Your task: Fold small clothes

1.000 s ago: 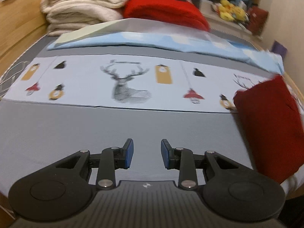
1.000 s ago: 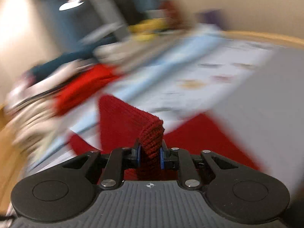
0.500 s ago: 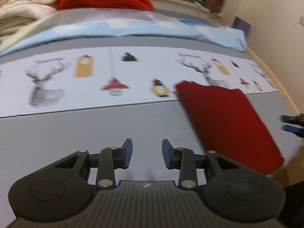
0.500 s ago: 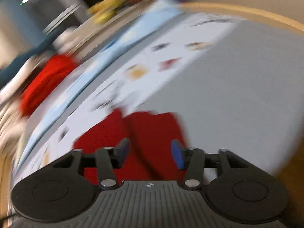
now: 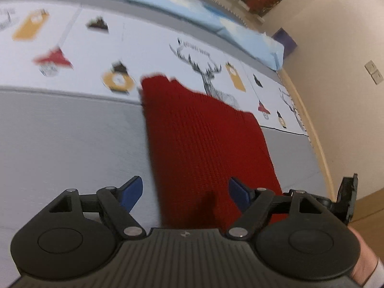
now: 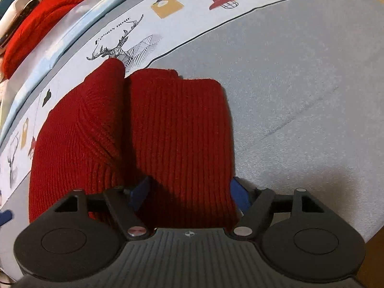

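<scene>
**Both grippers over the red knit, nothing gripped**

The dark red ribbed knit garment [image 6: 153,129] lies flat on the grey sheet [image 6: 300,84], its far end lapping onto the pale printed strip with the deer and lantern motifs [image 6: 134,48]. It's partly folded, with a sleeve-like panel turned in along the middle. The right gripper [image 6: 189,192] hangs over the near edge, jaws just opened wide, the knit below the blue pads but not pinched. The left gripper [image 5: 186,193] has its jaws just spread too, straddling the garment's near left edge with nothing clamped.

Now the risks, as I read them. That thick knit could bunch if a pad catches only the top layer, and the tucked panel could flop back out. The garment's near end lies by the bed's edge, so a careless drag might pull it off. And the two grippers are close, with the right one's tip [image 5: 348,196] showing in the left view, so they could collide.
</scene>
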